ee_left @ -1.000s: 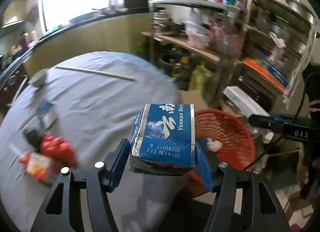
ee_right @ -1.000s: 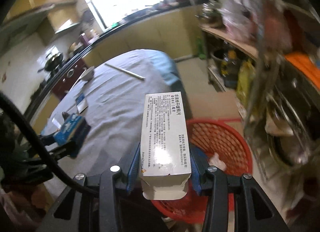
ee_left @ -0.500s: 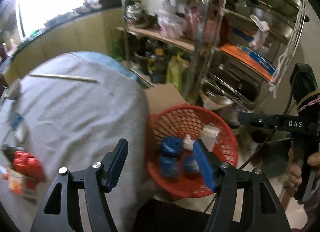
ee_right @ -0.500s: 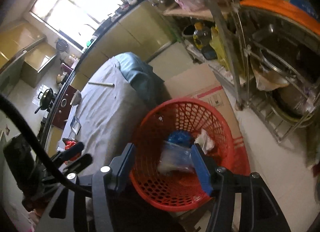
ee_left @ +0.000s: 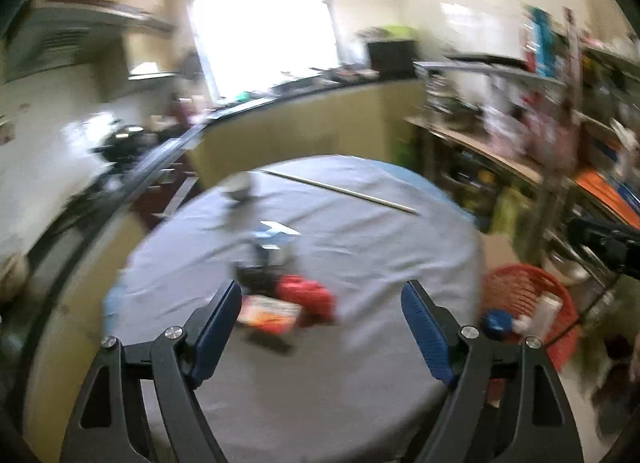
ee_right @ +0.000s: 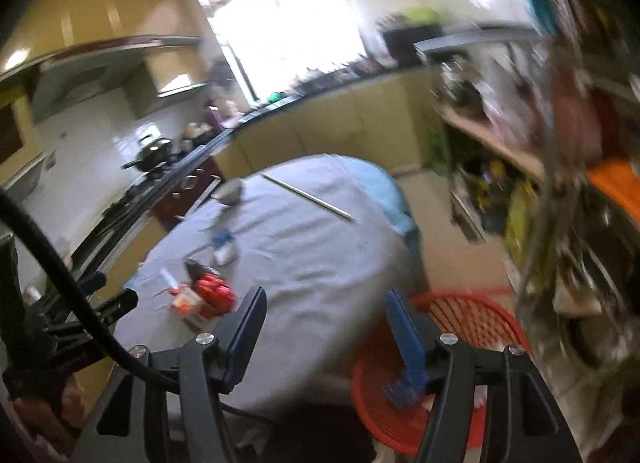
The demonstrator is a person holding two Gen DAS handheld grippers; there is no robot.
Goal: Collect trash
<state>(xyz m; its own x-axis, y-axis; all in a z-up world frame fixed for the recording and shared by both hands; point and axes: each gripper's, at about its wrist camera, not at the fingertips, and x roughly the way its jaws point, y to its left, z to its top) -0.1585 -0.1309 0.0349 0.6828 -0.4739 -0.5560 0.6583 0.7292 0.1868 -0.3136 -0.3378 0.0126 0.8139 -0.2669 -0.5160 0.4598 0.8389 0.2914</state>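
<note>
Remaining trash: a cluster on the grey-clothed round table (ee_left: 360, 343), made up of a red packet (ee_left: 306, 295), an orange-and-white wrapper (ee_left: 269, 314) touching its near-left side, and a dark item (ee_left: 256, 277) just behind; motion blur hides finer detail; farther back lie a small blue-and-white piece (ee_left: 276, 229) and a long thin stick (ee_left: 340, 191), the stick running diagonally across the far half of the table. Collected trash: a blue item (ee_left: 498, 321) and a white box (ee_left: 546, 309) inside the red basket (ee_left: 520, 283), which stands on the floor just beside the table's right edge. Left gripper (ee_left: 322, 337): both jaws spread wide, nothing between them; the cluster lies straight ahead, slightly left of its centre line, with the wrapper's long axis running roughly across the jaw gap. Right gripper (ee_right: 324, 337): jaws likewise apart and empty, hanging over the table edge and the basket rim (ee_right: 460, 299); from here the red packet (ee_right: 212, 291) sits well to the left and ahead. Judgement: the left gripper is the nearer of the 2 and already faces the cluster, so the next pickup likely falls to it; 1 short forward-and-down reach should suffice.
</note>
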